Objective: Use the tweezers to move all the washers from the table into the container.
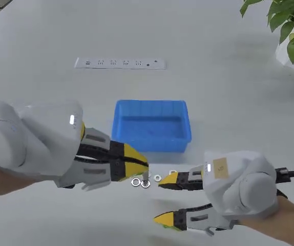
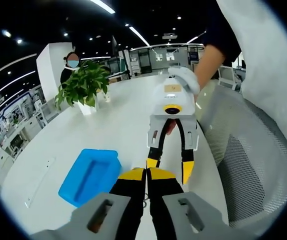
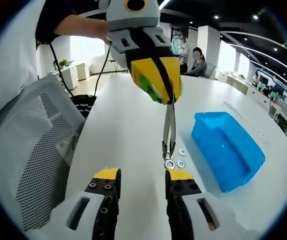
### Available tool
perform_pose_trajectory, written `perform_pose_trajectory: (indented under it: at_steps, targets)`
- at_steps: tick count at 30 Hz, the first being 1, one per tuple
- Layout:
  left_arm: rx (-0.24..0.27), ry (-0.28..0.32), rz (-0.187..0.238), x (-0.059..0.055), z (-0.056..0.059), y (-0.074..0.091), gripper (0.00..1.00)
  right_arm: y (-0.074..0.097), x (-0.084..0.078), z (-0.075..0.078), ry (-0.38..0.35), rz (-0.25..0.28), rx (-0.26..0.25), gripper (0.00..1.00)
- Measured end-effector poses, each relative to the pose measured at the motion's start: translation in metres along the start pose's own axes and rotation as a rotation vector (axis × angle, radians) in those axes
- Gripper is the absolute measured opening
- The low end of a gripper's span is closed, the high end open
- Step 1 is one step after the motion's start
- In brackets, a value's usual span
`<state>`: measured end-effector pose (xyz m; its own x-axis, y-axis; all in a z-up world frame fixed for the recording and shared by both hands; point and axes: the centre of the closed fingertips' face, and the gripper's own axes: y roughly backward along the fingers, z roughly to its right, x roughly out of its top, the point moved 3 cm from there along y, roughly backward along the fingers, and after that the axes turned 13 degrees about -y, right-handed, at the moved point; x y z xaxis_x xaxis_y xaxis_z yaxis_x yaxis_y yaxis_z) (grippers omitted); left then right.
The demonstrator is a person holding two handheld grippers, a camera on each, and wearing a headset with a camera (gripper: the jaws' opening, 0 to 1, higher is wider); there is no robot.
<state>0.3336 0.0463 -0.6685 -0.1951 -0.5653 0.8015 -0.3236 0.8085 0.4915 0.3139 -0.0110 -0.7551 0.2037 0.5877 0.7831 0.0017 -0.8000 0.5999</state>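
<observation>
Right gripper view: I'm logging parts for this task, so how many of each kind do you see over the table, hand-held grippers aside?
Washers: 3
Tweezers: 1
Blue container: 1
Total: 5

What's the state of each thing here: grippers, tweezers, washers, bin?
Left gripper: jaws shut on the thin metal tweezers.
Right gripper: jaws open, holding nothing.
Tweezers: tips pointing down at the small silver ring washers.
Washers: lying flat, loose, outside the blue plastic container.
Container: open-topped, no washers visible inside.
</observation>
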Motion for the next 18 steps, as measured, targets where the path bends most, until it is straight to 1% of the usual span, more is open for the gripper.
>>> perform_pose_trajectory:
  at_steps: [2,8,10,12,14,15,16,18]
  targets:
    - [0.001,0.005,0.0,-0.002,-0.001,-0.001,0.04,-0.001,0.0,0.0,-0.018,0.002,0.007,0.39]
    - [-0.026,0.005,-0.009,-0.008,0.003,-0.008,0.04,-0.003,0.002,-0.001,-0.032,0.012,0.017,0.46]
    - [-0.022,0.009,-0.011,-0.01,0.003,-0.01,0.04,-0.004,0.002,-0.002,-0.038,0.018,0.022,0.47]
    - [-0.019,0.022,-0.005,-0.01,0.002,-0.011,0.04,-0.004,0.0,-0.002,-0.039,0.01,0.026,0.46]
    - [-0.032,0.032,-0.009,-0.012,0.003,-0.013,0.04,-0.005,-0.002,-0.002,-0.043,0.007,0.032,0.46]
    - [-0.032,0.032,0.0,-0.011,0.003,-0.013,0.04,-0.005,-0.003,-0.002,-0.047,0.005,0.034,0.46]
    - [-0.031,0.046,0.004,-0.011,0.002,-0.013,0.04,-0.005,-0.004,-0.002,-0.048,0.005,0.035,0.46]
    - [-0.03,0.052,0.004,-0.012,0.0,-0.013,0.04,-0.006,-0.004,-0.002,-0.049,0.001,0.038,0.46]
